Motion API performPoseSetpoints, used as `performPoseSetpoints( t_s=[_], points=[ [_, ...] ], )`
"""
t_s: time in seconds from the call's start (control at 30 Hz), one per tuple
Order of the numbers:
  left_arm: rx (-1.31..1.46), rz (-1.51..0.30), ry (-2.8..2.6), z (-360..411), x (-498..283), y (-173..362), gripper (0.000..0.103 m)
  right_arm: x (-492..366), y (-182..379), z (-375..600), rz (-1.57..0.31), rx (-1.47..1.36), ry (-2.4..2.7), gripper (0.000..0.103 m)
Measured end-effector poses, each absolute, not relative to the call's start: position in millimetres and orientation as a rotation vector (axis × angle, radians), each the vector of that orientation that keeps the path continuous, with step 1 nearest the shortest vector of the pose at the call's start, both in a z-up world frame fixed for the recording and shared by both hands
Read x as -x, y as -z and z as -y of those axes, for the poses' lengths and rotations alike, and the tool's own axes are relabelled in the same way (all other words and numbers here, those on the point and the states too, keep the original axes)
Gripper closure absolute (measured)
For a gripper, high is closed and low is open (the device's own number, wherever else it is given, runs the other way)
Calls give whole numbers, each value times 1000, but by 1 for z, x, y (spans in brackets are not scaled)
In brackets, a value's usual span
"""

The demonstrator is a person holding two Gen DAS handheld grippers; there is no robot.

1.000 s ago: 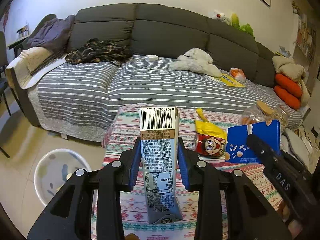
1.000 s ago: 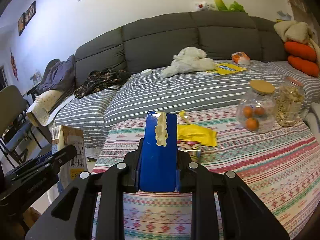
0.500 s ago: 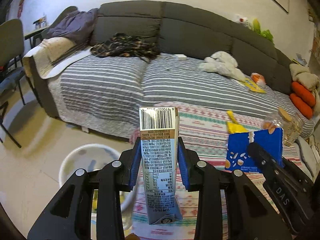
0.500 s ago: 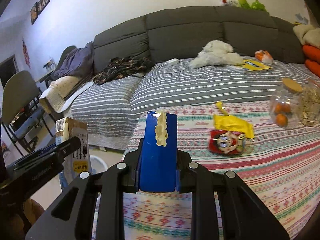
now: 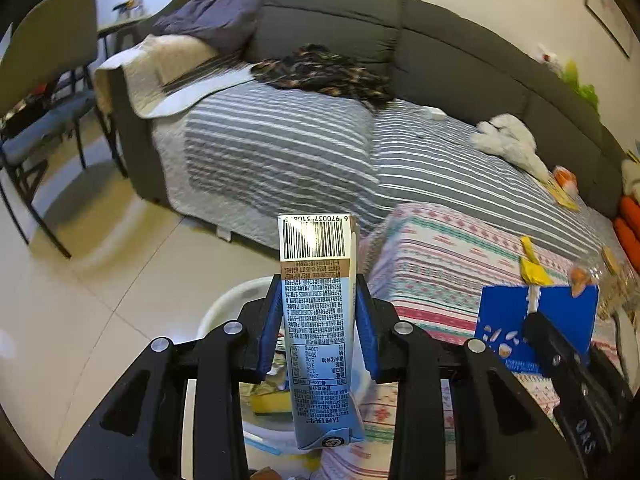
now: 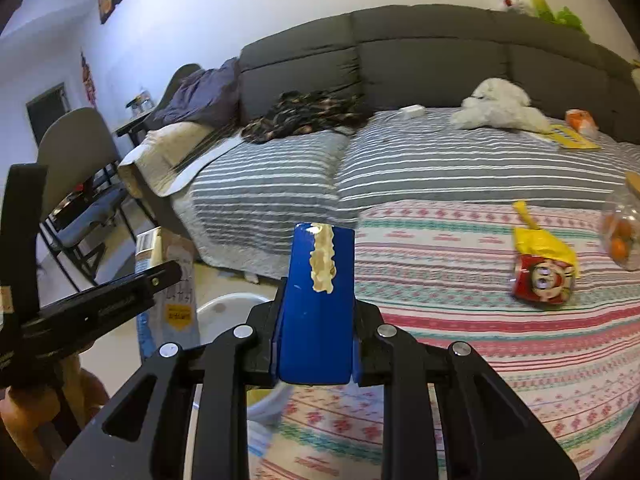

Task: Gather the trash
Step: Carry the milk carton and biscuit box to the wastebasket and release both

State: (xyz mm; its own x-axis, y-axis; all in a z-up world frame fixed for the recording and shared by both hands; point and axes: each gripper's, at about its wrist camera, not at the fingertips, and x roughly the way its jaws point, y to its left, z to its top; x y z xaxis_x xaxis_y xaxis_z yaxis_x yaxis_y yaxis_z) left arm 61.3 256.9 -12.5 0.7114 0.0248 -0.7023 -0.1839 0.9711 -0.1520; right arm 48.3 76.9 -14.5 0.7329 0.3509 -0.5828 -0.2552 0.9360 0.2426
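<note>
Judging by the white bin (image 5: pixel 224 304) beside the table's edge, already holding scraps, collection was partly done: a milk carton (image 5: pixel 318 320) was clamped in the left gripper (image 5: pixel 318 336), a blue packet (image 6: pixel 318 320) in the right gripper (image 6: pixel 316 344), while a red can (image 6: pixel 542 280) and yellow wrapper (image 6: pixel 540 244) were left on the tablecloth (image 6: pixel 440 320).

Lighting: even indoor light, fairly bright; the source itself is out of frame. Cool bluish cast on the wall (image 6: pixel 240 8) in the right wrist view, warmer cream tone in the left wrist view.
Glare: white hot spot on the barcode of the carton (image 5: pixel 316 320); soft sheen on the floor tiles (image 5: pixel 120 248).
Shadows: soft shadow under the chair (image 5: pixel 44 92).
Blur: red can (image 6: pixel 542 280) and yellow wrapper (image 6: pixel 540 242) smeared; sofa (image 5: pixel 400 60) slightly soft.
Distortion: strong fisheye bending; black corners in both views.
</note>
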Motion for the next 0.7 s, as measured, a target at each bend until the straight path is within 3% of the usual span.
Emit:
performPoseSetpoints(
  t_s=[0.1,0.13,0.2,0.7],
  points=[
    [224,-810,-121,-267,-68,18,68,-51,18,-94,-683,-143,-365,79],
    [223,-827,-124,-270,-71,21,52,-53,21,-99,-691,-140,-374,79],
    [240,-825,-145,-277,-70,22,31,-55,25,-108,-706,-140,-389,79],
    [243,-711,-311,-322,-41,-12,28,-67,43,-170,-738,-83,-476,79]
  ],
)
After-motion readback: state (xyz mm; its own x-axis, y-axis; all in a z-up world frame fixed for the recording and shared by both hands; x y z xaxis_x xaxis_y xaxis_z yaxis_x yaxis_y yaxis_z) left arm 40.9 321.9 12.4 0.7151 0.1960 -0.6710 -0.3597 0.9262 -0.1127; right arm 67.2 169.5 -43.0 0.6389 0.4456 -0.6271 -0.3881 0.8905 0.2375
